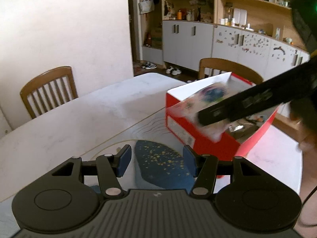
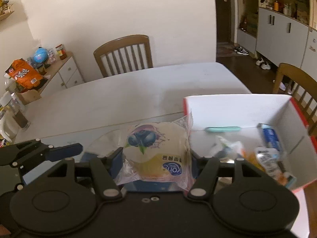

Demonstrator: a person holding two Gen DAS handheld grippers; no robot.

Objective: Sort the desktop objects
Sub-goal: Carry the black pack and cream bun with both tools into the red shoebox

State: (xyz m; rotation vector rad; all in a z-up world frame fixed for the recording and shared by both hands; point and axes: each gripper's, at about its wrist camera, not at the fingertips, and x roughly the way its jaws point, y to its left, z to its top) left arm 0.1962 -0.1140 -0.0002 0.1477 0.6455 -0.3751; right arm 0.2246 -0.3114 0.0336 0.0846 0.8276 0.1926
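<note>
Snack packet (image 2: 156, 154) is clamped between the closed-in fingers of the right gripper (image 2: 155, 161), held just left of the red box (image 2: 237, 107) for dropping in, while the left gripper (image 1: 157, 160) is kept open and empty.

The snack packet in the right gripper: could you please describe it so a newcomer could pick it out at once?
Start at the red box with white inner walls on the white table. Just to its left, the right gripper is shut on a clear snack packet. Unlike the items lying in the box, it is held in the air and printed with blueberries.
</note>
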